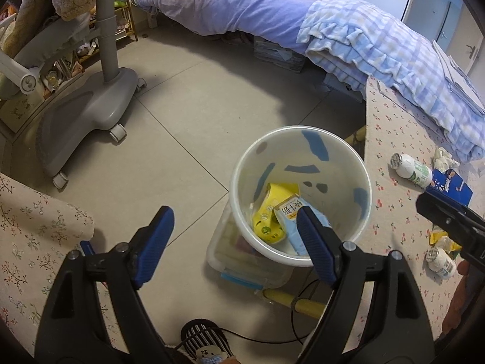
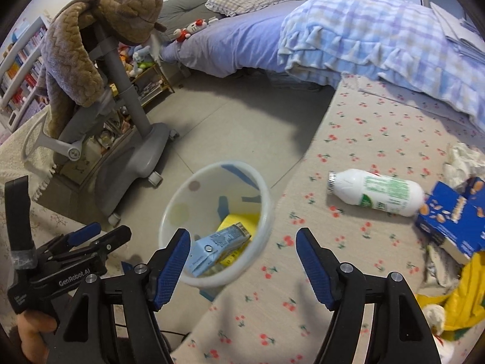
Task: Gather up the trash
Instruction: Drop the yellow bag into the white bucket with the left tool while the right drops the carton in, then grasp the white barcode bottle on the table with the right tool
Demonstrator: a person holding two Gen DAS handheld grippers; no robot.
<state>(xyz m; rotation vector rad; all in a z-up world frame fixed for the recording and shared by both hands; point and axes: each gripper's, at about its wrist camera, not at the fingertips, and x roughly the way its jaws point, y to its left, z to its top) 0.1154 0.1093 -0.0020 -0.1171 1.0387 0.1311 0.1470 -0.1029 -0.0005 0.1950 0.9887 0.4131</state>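
A white trash bin [image 1: 362, 182] [image 2: 266, 209] stands on the floor beside the cherry-print table [image 1: 391, 139] [image 2: 363, 139]. Inside lie a yellow wrapper [image 1: 272, 209] and a light blue carton [image 1: 292, 212] [image 2: 215, 245]. My left gripper [image 1: 233, 227] is open and empty above the bin's near rim. My right gripper [image 2: 242, 245] is open and empty over the table edge. On the table lie a white bottle [image 2: 376, 192] [image 1: 412, 168], a blue box [image 2: 451, 221] [image 1: 451, 183], crumpled tissue [image 2: 460, 163], a yellow wrapper [image 2: 463, 288] and a second small bottle [image 1: 441, 262].
A grey wheeled chair base [image 1: 88, 112] [image 2: 133, 157] stands on the left floor. A bed with a blue checked blanket [image 1: 379, 45] [image 2: 379, 39] borders the table. A clear plastic box [image 1: 242, 267] sits under the bin. A striped slipper [image 1: 206, 342] is near my feet.
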